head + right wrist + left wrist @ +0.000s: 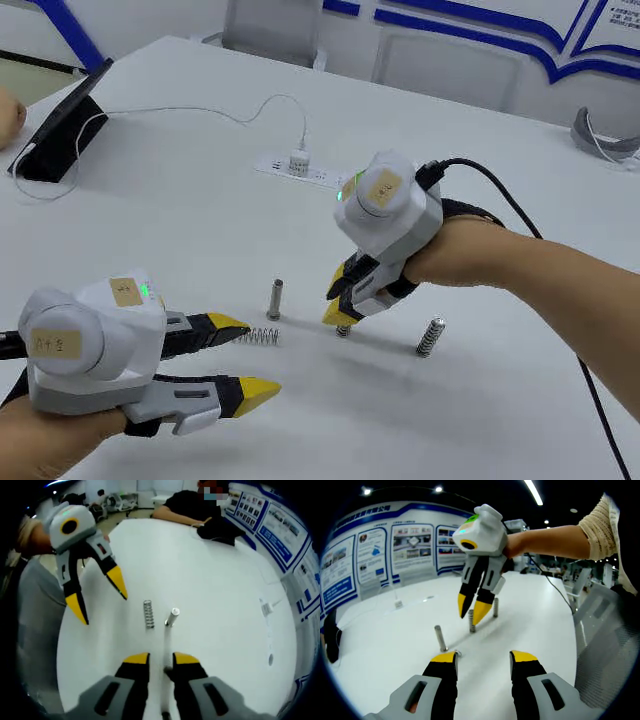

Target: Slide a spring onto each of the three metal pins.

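- Spreading under everything is the white tabletop (180, 230); a dark tablet (60, 125) is propped at its 10 o'clock corner, and a white power strip (300, 168) lies at 12 o'clock.
- Your right gripper (337, 295) sits near the centre of the head view, pointing down. Its jaws are drawn close with a narrow gap, and you cannot tell whether they grip anything.
- Your left gripper (260, 357) hovers at 7 o'clock, pointing toward 3 o'clock. Its jaws are spread wide and hold nothing.
- The sprung pin (430, 337) stands at 4 o'clock of the right gripper with a spring coiled around it.
- The bare pin (275, 298) stands upright at 9 o'clock of the right gripper's tips.
- The middle pin (343, 329) stands directly under the right gripper's tips, mostly hidden.
- The loose spring (262, 336) lies flat at 6 o'clock of the bare pin, just off the left gripper's upper jaw.
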`<action>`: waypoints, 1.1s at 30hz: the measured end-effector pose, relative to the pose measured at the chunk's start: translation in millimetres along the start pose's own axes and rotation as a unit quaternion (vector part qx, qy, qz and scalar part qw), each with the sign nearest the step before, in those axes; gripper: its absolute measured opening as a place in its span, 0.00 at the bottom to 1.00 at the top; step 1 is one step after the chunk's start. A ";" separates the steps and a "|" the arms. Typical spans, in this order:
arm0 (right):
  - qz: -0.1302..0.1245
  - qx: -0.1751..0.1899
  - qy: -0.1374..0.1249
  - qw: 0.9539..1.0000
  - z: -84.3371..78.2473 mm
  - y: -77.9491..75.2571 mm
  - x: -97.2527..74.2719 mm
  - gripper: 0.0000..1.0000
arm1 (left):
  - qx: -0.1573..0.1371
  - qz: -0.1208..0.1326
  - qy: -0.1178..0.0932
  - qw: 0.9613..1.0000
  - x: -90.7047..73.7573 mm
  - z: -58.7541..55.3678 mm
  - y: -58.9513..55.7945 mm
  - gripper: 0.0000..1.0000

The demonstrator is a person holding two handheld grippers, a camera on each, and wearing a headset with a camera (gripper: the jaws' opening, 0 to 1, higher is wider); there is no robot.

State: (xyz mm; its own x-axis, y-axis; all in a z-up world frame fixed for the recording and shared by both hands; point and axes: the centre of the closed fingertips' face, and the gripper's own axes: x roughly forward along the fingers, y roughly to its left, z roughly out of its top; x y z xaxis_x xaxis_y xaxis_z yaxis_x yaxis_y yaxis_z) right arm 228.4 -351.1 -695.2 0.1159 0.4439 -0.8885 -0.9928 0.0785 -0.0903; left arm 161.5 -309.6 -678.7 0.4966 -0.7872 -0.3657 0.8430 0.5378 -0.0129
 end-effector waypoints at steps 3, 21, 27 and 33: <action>0.006 -0.001 -0.004 1.000 5.6 5.0 6.0 0.19 | 0.000 0.002 0.000 1.000 -1.5 0.0 1.1 0.42; 0.020 -0.019 -0.024 0.999 28.7 18.4 39.3 0.15 | -0.005 0.011 0.003 1.000 -8.1 -4.0 7.0 0.42; 0.016 -0.028 -0.020 0.999 28.1 15.4 46.6 0.14 | -0.008 0.015 0.006 1.000 -11.2 -7.5 9.9 0.41; 0.023 -0.028 -0.015 0.999 27.4 17.4 55.4 0.14 | -0.010 0.018 0.005 1.000 -11.4 -6.9 11.0 0.41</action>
State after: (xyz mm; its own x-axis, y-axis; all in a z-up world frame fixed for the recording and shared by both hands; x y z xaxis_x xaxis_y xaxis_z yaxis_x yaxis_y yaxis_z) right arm 218.4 -300.6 -733.7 0.0694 0.4727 -0.8785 -0.9972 0.0074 -0.0748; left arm 163.7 -292.7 -681.1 0.5244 -0.7646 -0.3746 0.8204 0.5715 -0.0179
